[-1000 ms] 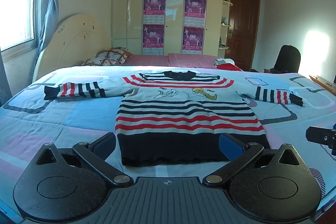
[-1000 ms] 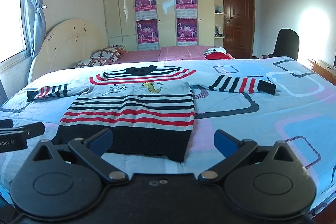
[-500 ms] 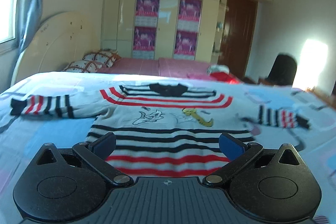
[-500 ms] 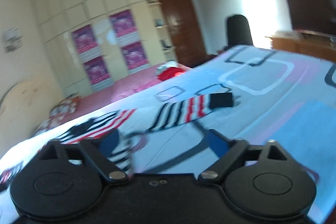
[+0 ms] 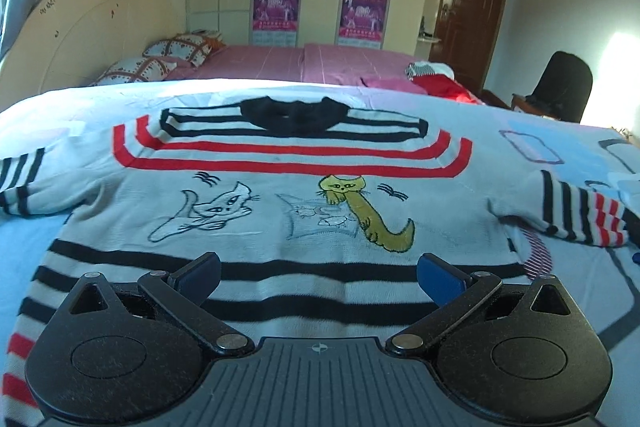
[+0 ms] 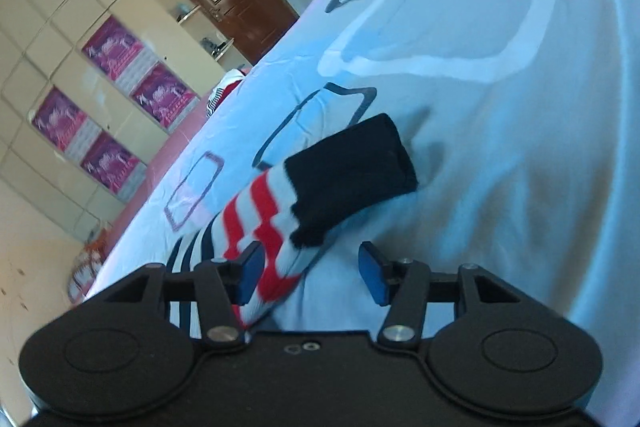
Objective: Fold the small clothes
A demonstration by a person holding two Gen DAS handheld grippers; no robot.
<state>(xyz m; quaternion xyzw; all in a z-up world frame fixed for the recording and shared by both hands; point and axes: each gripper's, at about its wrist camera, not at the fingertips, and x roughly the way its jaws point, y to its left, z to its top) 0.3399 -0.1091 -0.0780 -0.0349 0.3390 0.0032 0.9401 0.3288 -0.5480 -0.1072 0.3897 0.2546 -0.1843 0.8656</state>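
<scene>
Your left tongs (image 5: 318,277) were spread wide at the bottom of the frame, over the sweater (image 5: 280,195) lying flat mid-frame on the bed (image 5: 100,95). Your right tongs (image 6: 312,273) were spread too, the striped sleeve (image 6: 280,219) lying against the left finger (image 6: 250,269).

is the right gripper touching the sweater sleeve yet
Cannot tell. In the right wrist view the right gripper is open around the striped sleeve; the left pad overlaps the fabric, but contact isn't plain.
</scene>
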